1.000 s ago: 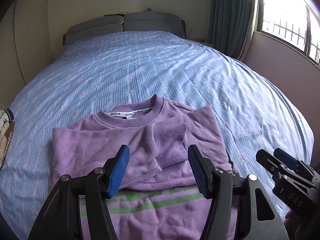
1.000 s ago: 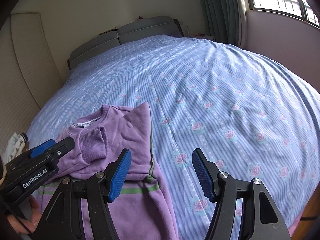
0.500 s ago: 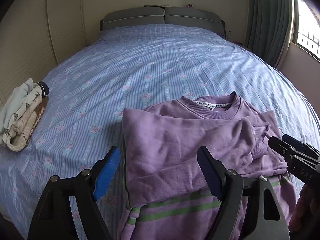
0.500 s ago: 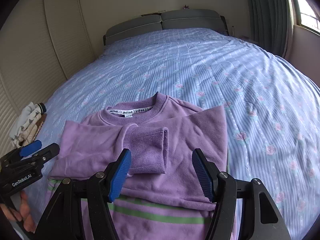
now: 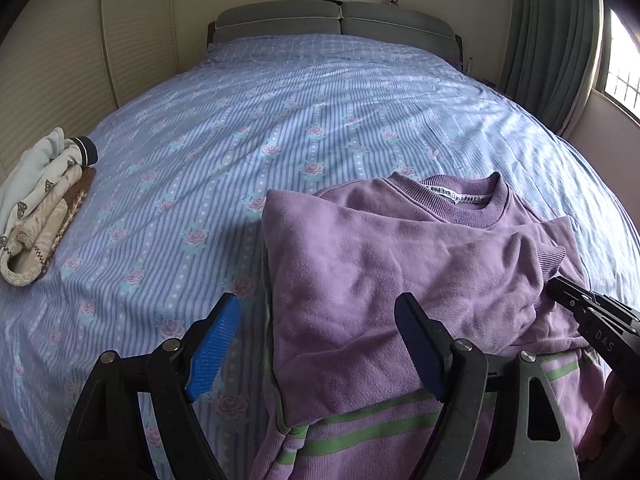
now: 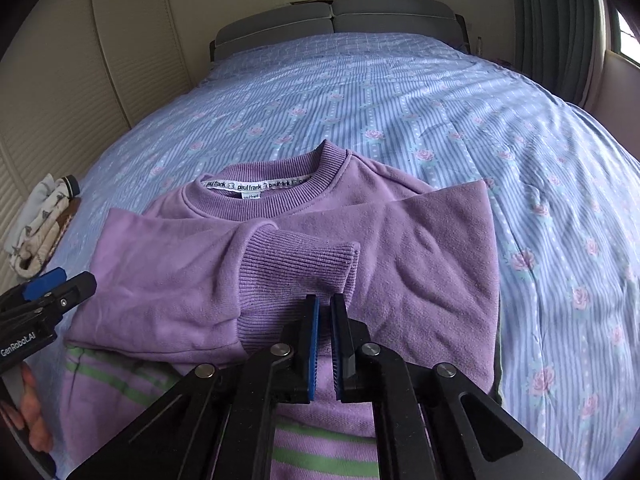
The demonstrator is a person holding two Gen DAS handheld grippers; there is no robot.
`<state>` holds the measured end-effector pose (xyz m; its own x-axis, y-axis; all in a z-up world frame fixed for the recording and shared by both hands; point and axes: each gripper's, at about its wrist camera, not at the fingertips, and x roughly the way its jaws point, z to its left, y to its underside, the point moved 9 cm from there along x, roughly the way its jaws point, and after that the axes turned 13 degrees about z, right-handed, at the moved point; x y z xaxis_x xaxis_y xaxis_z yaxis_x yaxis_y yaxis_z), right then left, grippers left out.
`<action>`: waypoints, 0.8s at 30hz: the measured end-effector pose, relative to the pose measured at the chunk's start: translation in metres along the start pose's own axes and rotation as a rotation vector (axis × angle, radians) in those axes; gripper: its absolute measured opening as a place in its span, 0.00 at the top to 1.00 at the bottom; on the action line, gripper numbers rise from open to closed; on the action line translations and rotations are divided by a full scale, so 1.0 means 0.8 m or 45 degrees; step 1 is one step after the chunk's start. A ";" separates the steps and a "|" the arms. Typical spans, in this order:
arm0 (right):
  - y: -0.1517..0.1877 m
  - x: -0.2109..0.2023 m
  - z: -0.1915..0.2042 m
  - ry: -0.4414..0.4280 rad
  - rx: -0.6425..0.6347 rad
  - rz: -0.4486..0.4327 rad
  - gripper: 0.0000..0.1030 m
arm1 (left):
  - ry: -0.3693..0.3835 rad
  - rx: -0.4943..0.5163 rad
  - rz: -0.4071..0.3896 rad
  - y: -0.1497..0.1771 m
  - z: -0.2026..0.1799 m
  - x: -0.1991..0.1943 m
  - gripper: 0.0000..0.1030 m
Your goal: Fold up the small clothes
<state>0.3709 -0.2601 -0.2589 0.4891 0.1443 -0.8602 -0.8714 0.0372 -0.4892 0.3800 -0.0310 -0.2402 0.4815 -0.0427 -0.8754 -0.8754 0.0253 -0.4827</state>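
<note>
A purple sweatshirt with green stripes near its hem lies on the bed, both sleeves folded across the chest. It also shows in the right wrist view, with the ribbed cuff on top. My left gripper is open above the sweatshirt's left edge, holding nothing. My right gripper has its jaws nearly together just above the cloth below the cuff, with no cloth seen between them. The right gripper also shows at the right edge of the left wrist view.
The bed has a blue striped sheet with roses and a grey headboard. A small stack of folded light clothes lies at the bed's left edge. Curtains and a window are at the right.
My right gripper closed from wide open to nearly shut and moved in over the cuff. My left gripper shifted left, so the sweatshirt sits further right in its view.
</note>
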 end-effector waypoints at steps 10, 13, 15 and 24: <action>0.021 -0.014 -0.030 0.045 0.076 0.012 0.99 | 0.003 0.013 0.030 0.010 -0.001 0.012 0.23; 0.025 -0.008 -0.031 0.004 0.091 0.045 0.99 | 0.006 0.005 0.031 0.012 0.001 0.012 0.23; 0.020 -0.014 -0.027 -0.002 0.093 0.023 0.96 | 0.011 -0.004 0.023 0.008 0.003 0.010 0.23; -0.027 -0.021 -0.006 -0.024 0.046 -0.052 0.59 | 0.024 -0.014 -0.002 -0.009 0.005 0.010 0.23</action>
<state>0.3817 -0.2677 -0.2345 0.5238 0.1603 -0.8366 -0.8516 0.0790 -0.5181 0.3906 -0.0277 -0.2437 0.4820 -0.0617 -0.8740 -0.8752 0.0141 -0.4836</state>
